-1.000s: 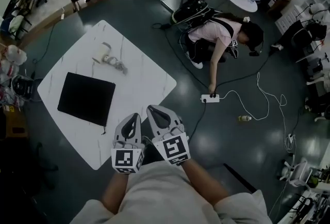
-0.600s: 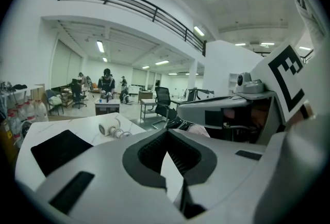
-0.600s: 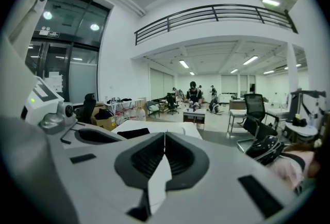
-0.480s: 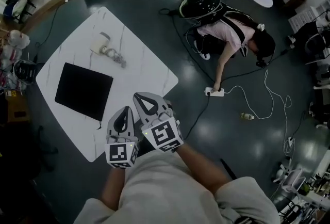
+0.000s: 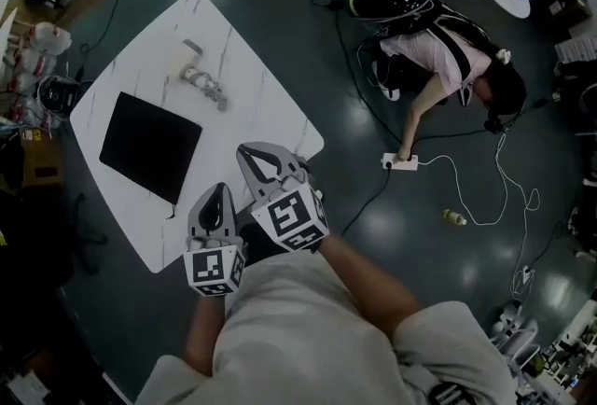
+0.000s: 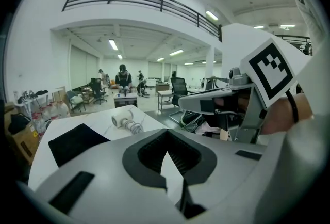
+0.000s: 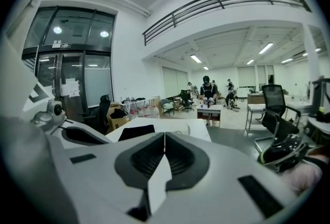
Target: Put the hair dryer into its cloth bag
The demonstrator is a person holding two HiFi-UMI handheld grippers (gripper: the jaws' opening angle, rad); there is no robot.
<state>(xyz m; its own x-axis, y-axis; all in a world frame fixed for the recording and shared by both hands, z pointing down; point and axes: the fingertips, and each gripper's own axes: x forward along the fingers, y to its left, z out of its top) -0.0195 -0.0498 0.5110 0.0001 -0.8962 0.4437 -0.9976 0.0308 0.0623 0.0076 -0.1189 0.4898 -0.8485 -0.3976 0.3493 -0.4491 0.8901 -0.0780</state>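
**Grey grippers shut and empty at the counter's edge, hair dryer out of its bag**

Nearest the camera, a person in a pale top holds a two-jaw gripper in each hand, side by side over the near edge of a white, marble-patterned counter (image 5: 256,109). The left gripper (image 5: 218,193) has its jaws pressed together with nothing between them. The right gripper (image 5: 250,156), reaching a little farther over the counter, also has its jaws closed and empty. Each carries a cube with black-and-white square markers at the wrist end.

Just beyond the jaws, the black cloth bag (image 5: 149,146) lies flat on the counter, with a thin cord trailing off its near corner. Farther on, clear of the bag and toward the far side of the counter, the hair dryer (image 5: 197,79) rests on its side, a pale body with its coiled cord lying next to it. Neither gripper touches bag or dryer.

Off to the right, on the dark, glossy floor, a second person (image 5: 438,58) crouches with one hand on a white power strip (image 5: 401,160), its white cable looping away across the floor. A small bottle (image 5: 454,217) lies nearby. Both gripper views look past the counter into a large open hall with desks, office chairs, a railed upper gallery and several distant figures.
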